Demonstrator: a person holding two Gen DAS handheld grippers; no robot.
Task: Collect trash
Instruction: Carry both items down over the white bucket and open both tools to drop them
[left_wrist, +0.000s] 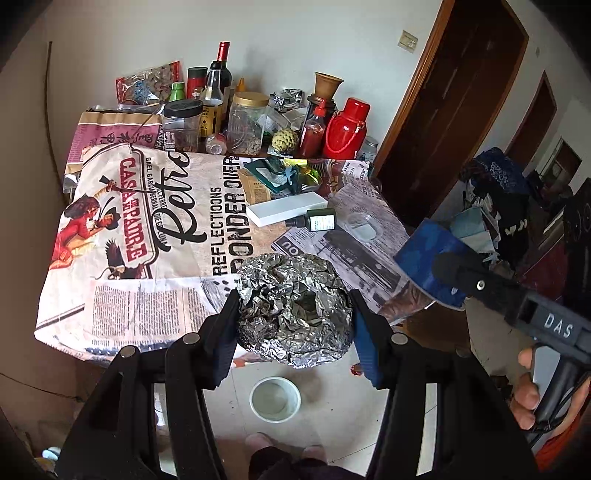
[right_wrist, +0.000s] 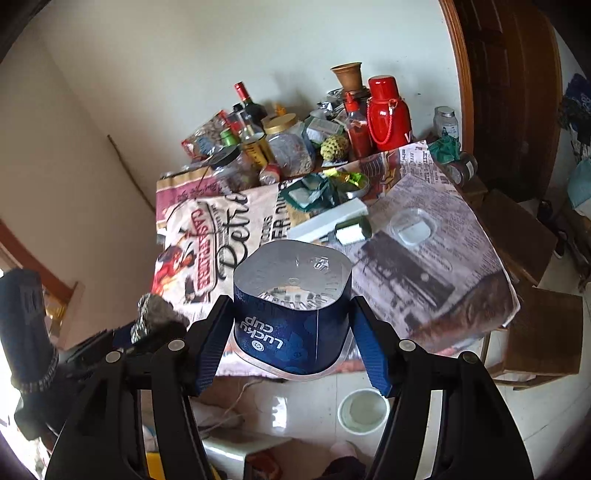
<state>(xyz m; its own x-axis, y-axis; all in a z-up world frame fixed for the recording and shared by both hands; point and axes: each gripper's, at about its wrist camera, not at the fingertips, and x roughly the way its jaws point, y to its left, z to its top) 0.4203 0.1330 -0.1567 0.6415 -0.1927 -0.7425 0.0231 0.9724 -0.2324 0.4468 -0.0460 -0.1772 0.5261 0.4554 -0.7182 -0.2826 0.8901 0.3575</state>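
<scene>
The left gripper (left_wrist: 293, 314) is clamped on a foil ball (left_wrist: 293, 308), one finger pressed against each side, and holds it in the air just past the table's (left_wrist: 122, 314) near edge, above the floor. The right gripper (right_wrist: 291, 325) likewise grips a blue cup (right_wrist: 291, 317), mouth facing away, over the same near edge. Both pieces appear to have been lifted clear of the table so they can be carried to a bin; a white tub (left_wrist: 275, 398) on the floor directly below may be the drop point, though that is a guess. The foil is crumpled, silver and dented in the middle. The cup is glossy blue, printed "Lucky cup", silver-lined and apparently empty.
</scene>
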